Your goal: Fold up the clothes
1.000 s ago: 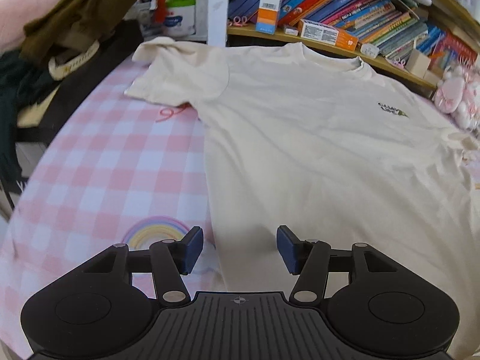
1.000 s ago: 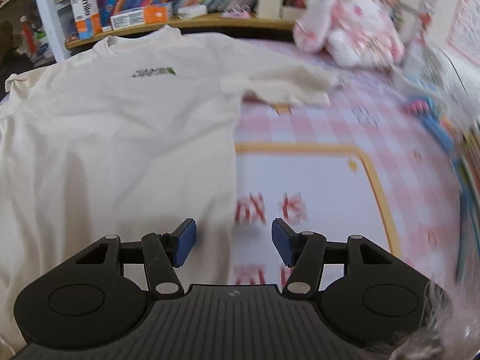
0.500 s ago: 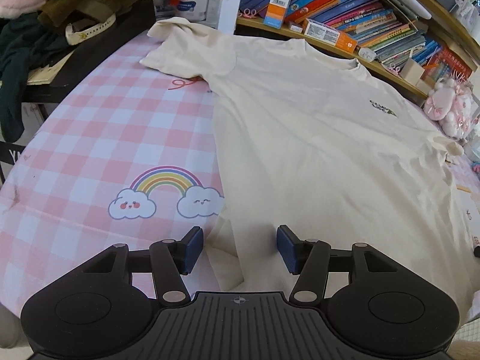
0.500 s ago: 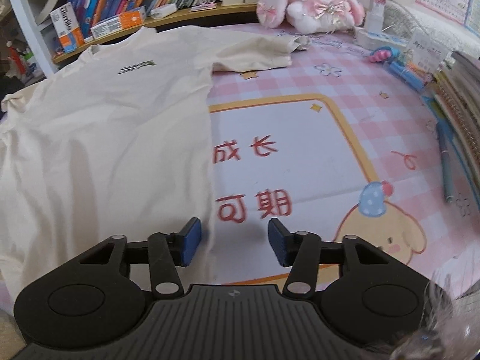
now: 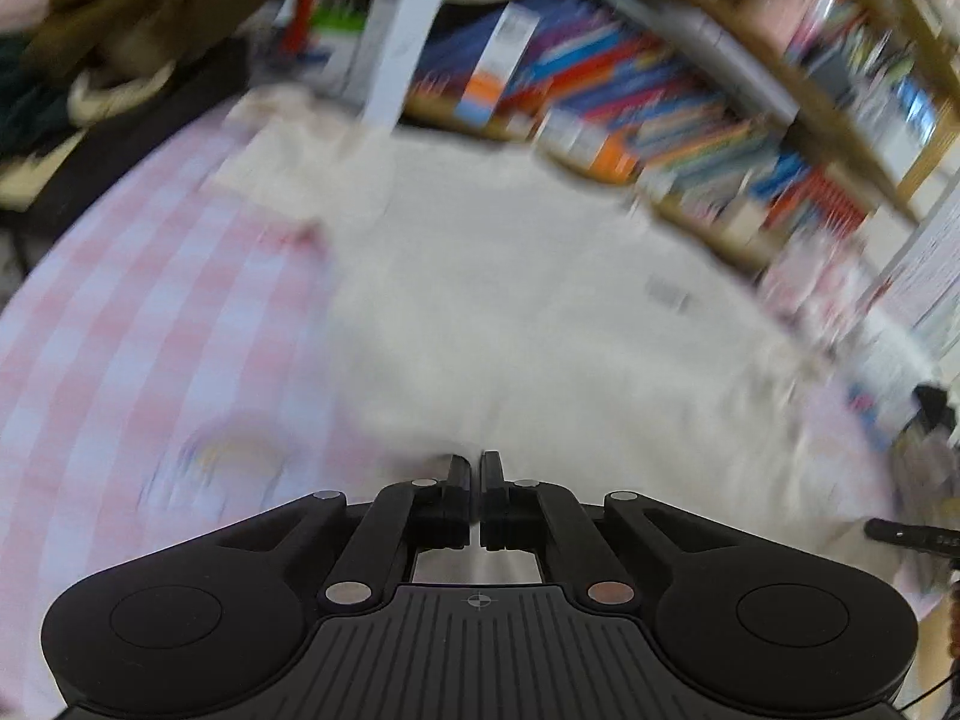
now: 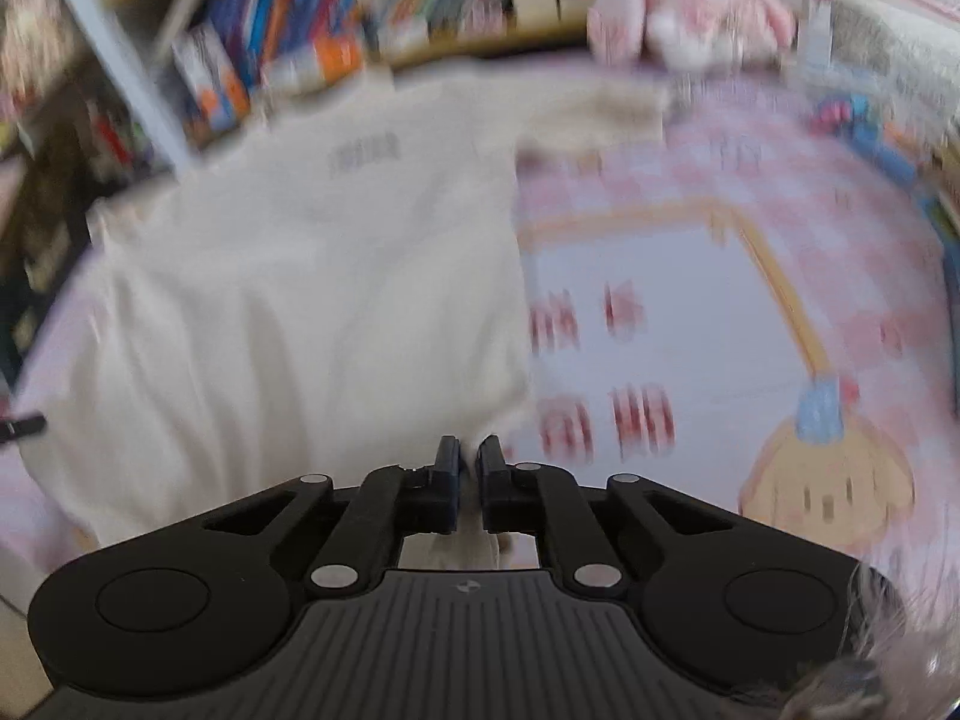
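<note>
Home, looks like a child's bedroom or study corner. Wooden bookshelf (image 5: 708, 120) across the top of the frame, packed with colourful books (image 6: 384, 6). Pink checked table cover (image 5: 120, 324) with cartoon prints filling the lower left. Pink-and-white plush toy (image 6: 690, 18) at upper right. Pile of dark clothes (image 5: 108, 18) heaped at upper left. Both views motion-blurred.

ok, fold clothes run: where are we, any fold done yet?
Early. Done: the cream T-shirt lies spread flat on the pink checked cloth, sleeves out, no fold visible. In hand: the left gripper and right gripper are each shut on a bottom hem corner, fabric bunched between the pads. Left: every fold, probably starting with the hem carried toward the collar. Frames are motion-blurred, so fine detail is uncertain.
</note>
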`<move>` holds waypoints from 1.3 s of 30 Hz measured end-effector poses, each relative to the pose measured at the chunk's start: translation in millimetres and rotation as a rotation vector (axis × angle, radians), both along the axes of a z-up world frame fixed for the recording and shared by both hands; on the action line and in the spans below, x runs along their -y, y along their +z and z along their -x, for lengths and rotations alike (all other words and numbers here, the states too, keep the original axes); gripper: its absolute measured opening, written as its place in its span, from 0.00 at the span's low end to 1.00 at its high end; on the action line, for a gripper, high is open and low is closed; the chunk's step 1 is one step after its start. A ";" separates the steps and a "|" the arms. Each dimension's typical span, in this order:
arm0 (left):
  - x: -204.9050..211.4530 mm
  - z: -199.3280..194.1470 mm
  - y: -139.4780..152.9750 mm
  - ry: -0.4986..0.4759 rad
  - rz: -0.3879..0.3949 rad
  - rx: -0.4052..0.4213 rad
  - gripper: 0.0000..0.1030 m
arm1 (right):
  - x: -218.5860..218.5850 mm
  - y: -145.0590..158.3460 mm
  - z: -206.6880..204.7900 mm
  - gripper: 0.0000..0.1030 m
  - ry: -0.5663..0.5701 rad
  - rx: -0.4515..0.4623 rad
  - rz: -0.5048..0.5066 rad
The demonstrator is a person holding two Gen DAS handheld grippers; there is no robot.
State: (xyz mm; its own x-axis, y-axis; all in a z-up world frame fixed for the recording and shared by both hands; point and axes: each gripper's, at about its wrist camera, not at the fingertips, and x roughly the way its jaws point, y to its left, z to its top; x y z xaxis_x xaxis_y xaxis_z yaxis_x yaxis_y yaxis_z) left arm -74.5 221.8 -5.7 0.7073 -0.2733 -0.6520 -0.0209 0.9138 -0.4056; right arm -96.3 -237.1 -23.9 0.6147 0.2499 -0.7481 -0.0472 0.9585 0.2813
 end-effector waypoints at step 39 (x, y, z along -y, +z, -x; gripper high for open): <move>0.6 16.9 -4.5 0.066 -0.117 -0.036 0.07 | 12.3 -22.4 -63.5 0.53 0.161 0.044 0.224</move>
State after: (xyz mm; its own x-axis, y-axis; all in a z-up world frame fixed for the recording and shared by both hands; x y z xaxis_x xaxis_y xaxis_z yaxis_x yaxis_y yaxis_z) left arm -91.3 221.2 -10.1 0.6968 -0.1474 -0.7019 -0.0954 0.9509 -0.2943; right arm -32.8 -249.4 -46.3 0.6140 0.1785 -0.7689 -0.2112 0.9757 0.0578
